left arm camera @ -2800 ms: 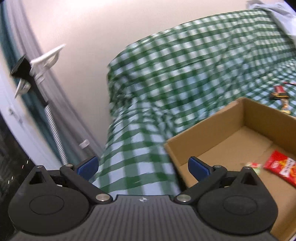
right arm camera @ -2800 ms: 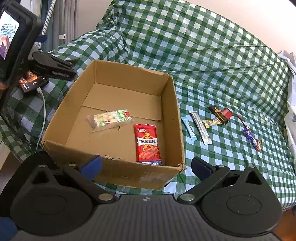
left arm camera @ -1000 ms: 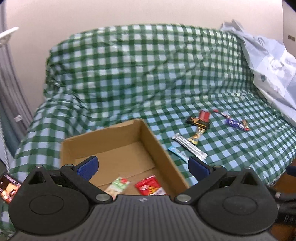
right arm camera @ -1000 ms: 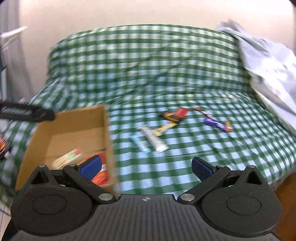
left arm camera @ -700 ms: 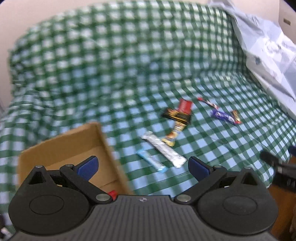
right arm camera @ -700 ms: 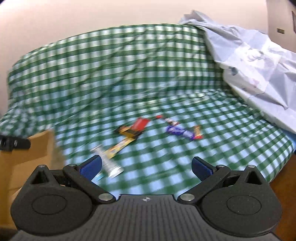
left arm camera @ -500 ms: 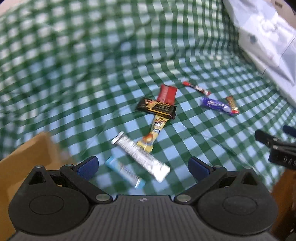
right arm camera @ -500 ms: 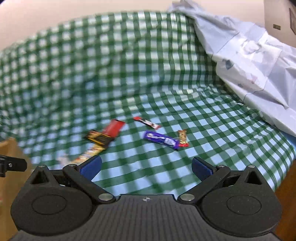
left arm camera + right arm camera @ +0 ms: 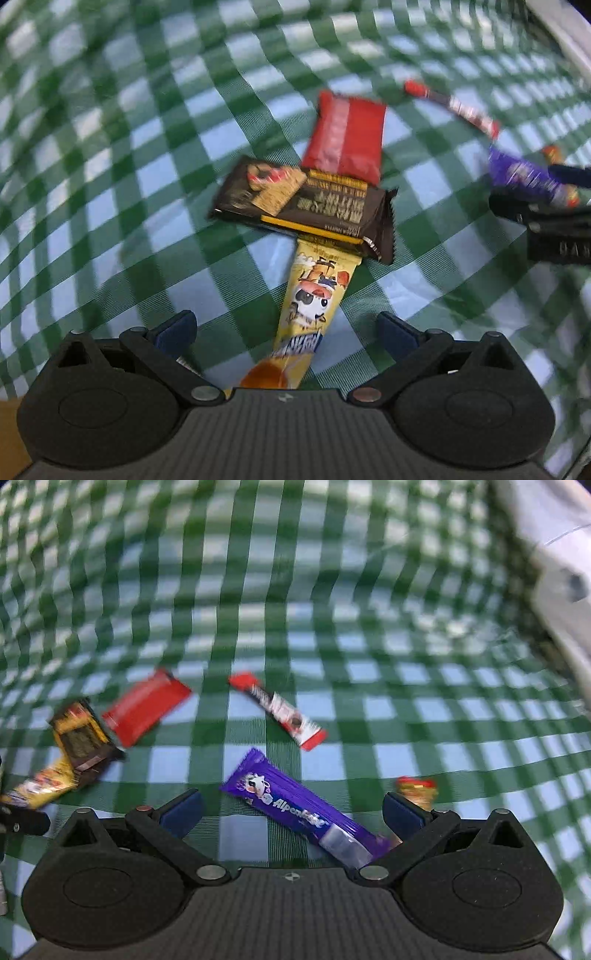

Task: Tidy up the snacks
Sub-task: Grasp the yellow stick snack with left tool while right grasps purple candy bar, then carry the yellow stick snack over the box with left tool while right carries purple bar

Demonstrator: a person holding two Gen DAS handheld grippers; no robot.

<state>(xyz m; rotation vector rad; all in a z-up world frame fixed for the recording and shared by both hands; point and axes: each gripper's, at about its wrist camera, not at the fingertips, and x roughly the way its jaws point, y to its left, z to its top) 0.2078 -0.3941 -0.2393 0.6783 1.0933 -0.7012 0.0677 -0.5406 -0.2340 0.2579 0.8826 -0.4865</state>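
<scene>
My left gripper point(image 9: 286, 330) is open, low over a yellow stick snack point(image 9: 312, 306) that lies between its fingers. A dark brown bar point(image 9: 306, 205) lies across the stick's far end, with a red packet point(image 9: 345, 136) behind it. My right gripper point(image 9: 291, 808) is open over a purple Alpenliebe bar point(image 9: 295, 808) that lies between its fingers. A thin red-and-white stick point(image 9: 279, 707) lies beyond it and a small orange candy point(image 9: 417, 788) sits by the right finger. The right gripper's fingers point(image 9: 546, 221) show at the left wrist view's right edge.
All snacks lie on a green checked cloth point(image 9: 332, 609) over a sofa. A pale blue sheet point(image 9: 554, 565) lies at the far right. A corner of the cardboard box point(image 9: 11, 435) shows at the lower left of the left wrist view.
Both grippers have swung right, away from the box, and dropped close over the loose snacks. Both stay open.
</scene>
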